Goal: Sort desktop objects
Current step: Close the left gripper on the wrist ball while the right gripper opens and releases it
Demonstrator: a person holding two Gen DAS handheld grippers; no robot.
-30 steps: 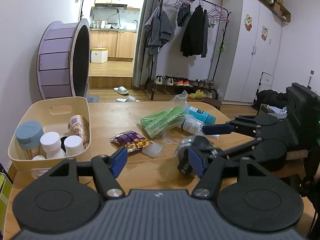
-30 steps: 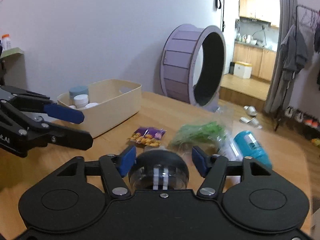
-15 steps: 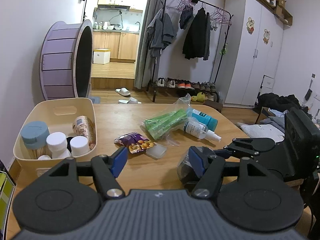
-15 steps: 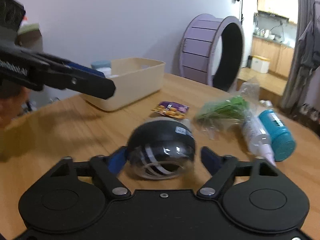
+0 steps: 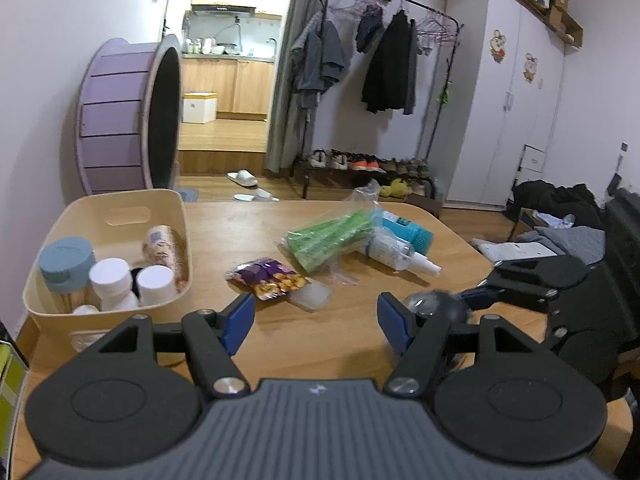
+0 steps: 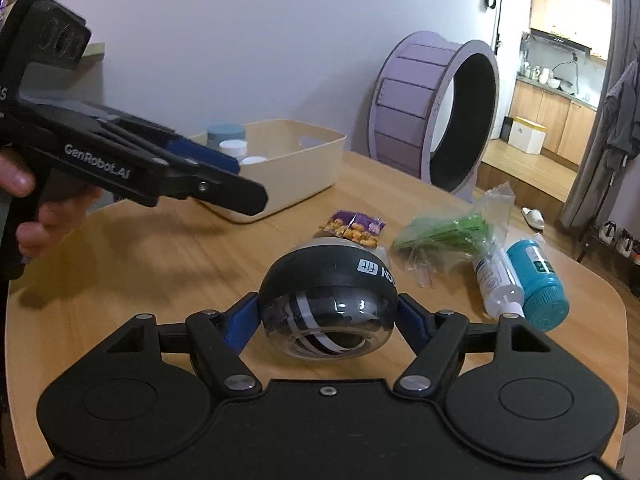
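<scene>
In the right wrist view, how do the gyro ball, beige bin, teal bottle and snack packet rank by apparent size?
Nearness makes the first two unsure.
1. Gyro ball
2. Beige bin
3. Teal bottle
4. Snack packet

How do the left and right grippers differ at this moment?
The right gripper is shut on the black gyro ball, its blue fingers pressed against the ball's sides; the left gripper is open and holds nothing. The right one is low over the table near the loose items; the left one points toward the bin. Both are black with blue pads.
</scene>
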